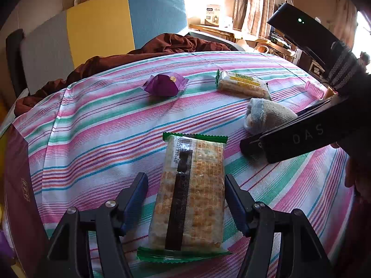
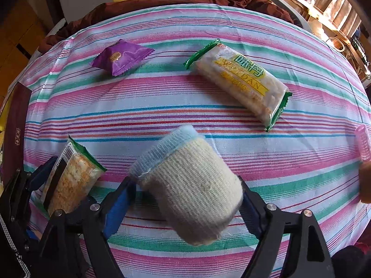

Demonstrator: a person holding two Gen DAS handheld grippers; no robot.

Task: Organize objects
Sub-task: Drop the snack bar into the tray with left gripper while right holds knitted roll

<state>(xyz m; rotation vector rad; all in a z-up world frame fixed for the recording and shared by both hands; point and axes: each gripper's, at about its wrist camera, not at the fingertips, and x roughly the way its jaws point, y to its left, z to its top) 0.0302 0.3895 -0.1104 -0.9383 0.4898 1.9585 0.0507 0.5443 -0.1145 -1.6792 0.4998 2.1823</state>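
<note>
A: What sat nearest?
B: The left gripper [image 1: 186,199] had its jaws pinching a cracker pack [image 1: 190,194] above the striped surface [image 1: 92,125]. The right gripper's [image 2: 187,194] jaws hugged a rolled sock [image 2: 190,190].
A: And beyond?
B: A second cracker pack [image 2: 241,85] lay farther back, with a purple sachet [image 2: 120,56] to its left.

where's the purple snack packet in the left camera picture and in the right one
Left wrist view: the purple snack packet lies upper centre, far across the striped cloth.
Right wrist view: the same packet lies upper left, also at the far side.
Shared landmark: the yellow-labelled cracker pack lies to its right in both.
</note>
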